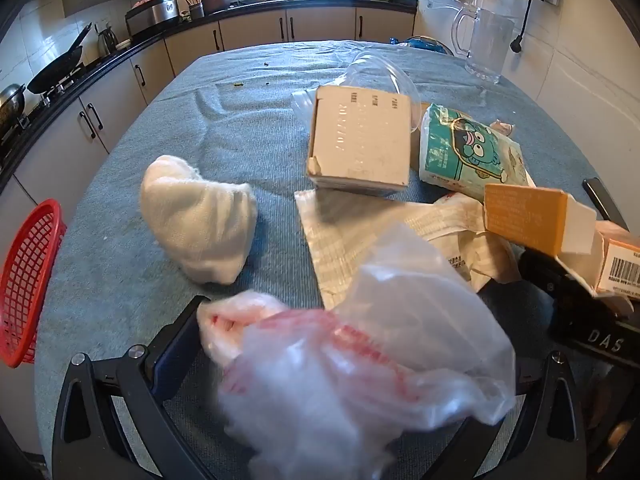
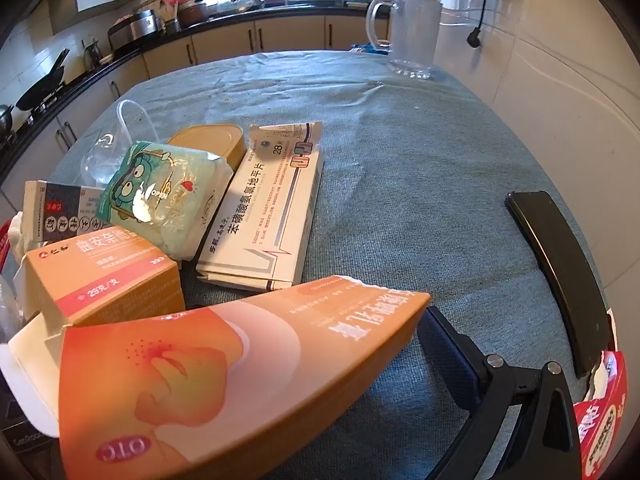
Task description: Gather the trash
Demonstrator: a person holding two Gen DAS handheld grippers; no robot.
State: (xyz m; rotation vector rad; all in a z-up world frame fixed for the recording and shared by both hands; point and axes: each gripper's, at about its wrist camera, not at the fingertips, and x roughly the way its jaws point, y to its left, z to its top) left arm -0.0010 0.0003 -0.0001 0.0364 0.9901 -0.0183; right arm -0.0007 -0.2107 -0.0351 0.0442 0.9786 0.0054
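Observation:
A crumpled clear plastic bag with red print lies blurred between the fingers of my left gripper. The jaws stand wide and do not press on it. In the right wrist view a long orange medicine box with an open flap lies across my right gripper, also wide open. The box's far corner is at the right finger and it hides the left one. More trash lies on the blue tablecloth: a green tissue pack, a white medicine box, a smaller orange box and a cardboard box.
A white cloth and a white paper bag lie ahead of the left gripper. A red basket hangs off the table's left edge. A glass jug stands at the far right, a black slab at the right edge.

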